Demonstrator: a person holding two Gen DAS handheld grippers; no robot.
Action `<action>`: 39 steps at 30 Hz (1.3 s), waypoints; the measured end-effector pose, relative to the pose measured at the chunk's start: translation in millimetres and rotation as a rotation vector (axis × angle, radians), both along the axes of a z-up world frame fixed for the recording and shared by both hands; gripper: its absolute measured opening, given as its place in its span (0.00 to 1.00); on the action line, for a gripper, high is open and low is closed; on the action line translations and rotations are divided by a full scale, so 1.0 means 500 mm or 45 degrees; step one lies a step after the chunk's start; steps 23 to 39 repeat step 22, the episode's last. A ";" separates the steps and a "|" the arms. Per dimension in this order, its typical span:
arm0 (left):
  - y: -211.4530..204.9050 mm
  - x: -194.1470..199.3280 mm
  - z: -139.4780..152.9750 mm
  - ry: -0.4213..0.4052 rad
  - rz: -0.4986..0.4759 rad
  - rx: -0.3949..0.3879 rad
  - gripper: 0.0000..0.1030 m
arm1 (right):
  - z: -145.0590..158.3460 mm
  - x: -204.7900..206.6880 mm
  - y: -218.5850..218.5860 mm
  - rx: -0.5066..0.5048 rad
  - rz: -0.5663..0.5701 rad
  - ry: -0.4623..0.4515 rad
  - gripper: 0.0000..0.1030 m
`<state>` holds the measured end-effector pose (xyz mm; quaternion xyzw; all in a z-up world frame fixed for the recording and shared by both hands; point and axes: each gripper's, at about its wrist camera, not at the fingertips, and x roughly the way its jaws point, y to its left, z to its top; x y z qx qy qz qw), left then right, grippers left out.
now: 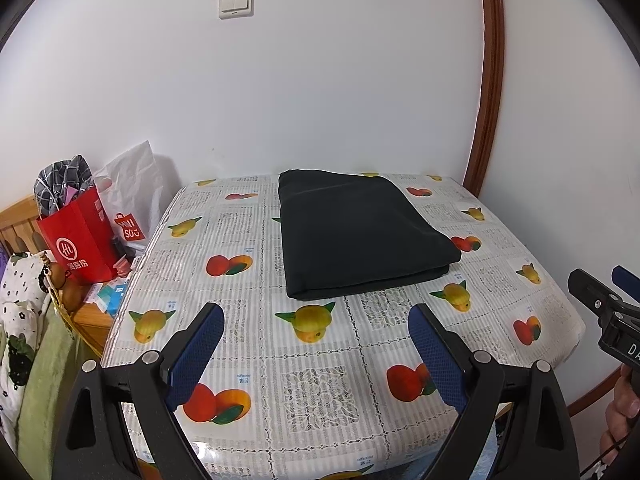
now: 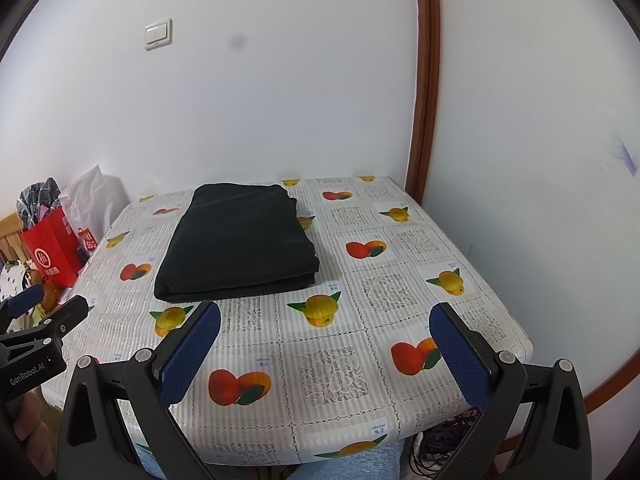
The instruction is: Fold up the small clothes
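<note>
Left wrist view: the left hand-held gripper (image 1: 316,322) hangs over the near part of the bench (image 1: 320,364), its jaws spread wide and holding nothing. The dark cloth (image 1: 356,232) lies well ahead of it on the far half of the bench, already folded into a flat layered rectangle, its far edge close to the wall. Lying square and untouched, it looks finished, which would explain why the gripper is held back and apart from it. The right hand-held gripper (image 1: 600,284) shows at the right edge, off the bench side. Left of the bench stand a red bag (image 1: 80,240) and a white bag (image 1: 132,200), well clear of the cloth.

Right wrist view: the right hand-held gripper (image 2: 324,322) also hangs over the near bench, jaws spread and empty. The cloth (image 2: 240,240) sits ahead and to its left. Nothing lies between either gripper and the cloth; the wall and door frame (image 2: 424,80) close in behind.
</note>
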<state>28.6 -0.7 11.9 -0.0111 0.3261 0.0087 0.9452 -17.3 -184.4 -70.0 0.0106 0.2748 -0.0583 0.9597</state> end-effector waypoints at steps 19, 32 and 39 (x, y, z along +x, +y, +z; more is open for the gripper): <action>0.000 0.001 0.001 0.002 0.010 -0.002 0.90 | 0.000 0.001 0.004 -0.006 -0.003 0.003 1.00; 0.002 0.001 0.001 0.002 0.020 0.001 0.90 | -0.002 0.003 0.005 -0.016 -0.007 0.003 1.00; 0.002 0.001 0.001 0.002 0.020 0.001 0.90 | -0.002 0.003 0.005 -0.016 -0.007 0.003 1.00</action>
